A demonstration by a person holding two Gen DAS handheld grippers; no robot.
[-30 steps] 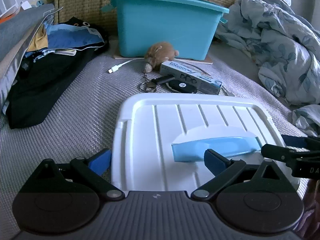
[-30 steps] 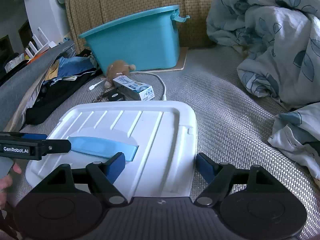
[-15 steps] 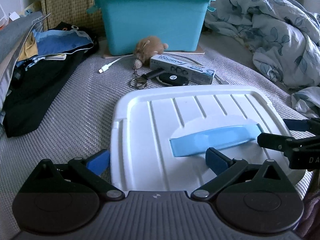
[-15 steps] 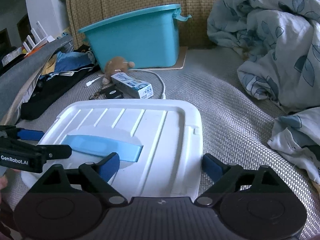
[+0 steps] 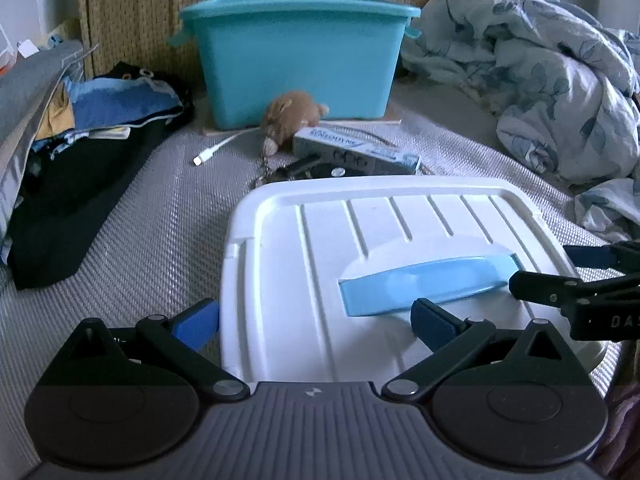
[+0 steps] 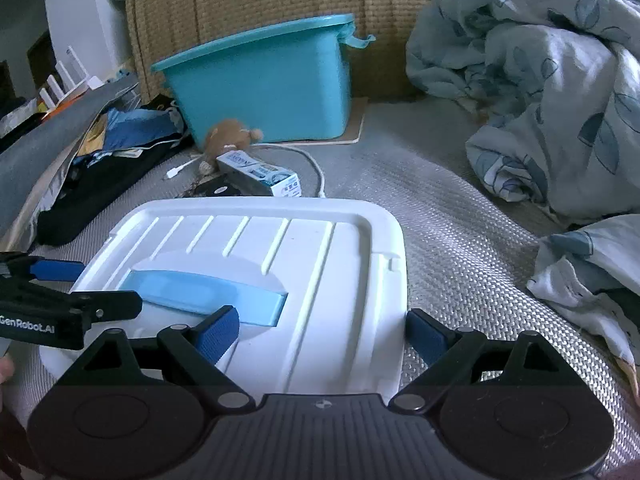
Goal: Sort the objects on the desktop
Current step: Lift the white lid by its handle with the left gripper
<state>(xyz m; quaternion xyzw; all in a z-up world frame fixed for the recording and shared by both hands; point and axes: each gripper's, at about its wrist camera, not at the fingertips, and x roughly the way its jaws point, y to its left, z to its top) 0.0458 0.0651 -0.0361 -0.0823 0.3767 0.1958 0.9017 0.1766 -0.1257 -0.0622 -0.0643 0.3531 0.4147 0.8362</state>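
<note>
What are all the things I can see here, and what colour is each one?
Lid: one, white with a light blue handle, lying flat at the front.
Bin: one, teal, at the back.
Plush toy: one, brown, in front of the bin.
Toothpaste box: one, white and blue, beside the plush toy.
Cable: one, white, left of the plush toy.
Key fob: one, black, just behind the lid.
Clothes: a pile, black and blue, on the left.
Quilt: one, pale with leaf print, on the right.
Left claw: one, black with blue pads, open over the lid's left edge.
Right claw: one, same colours, open over its right edge.
</note>
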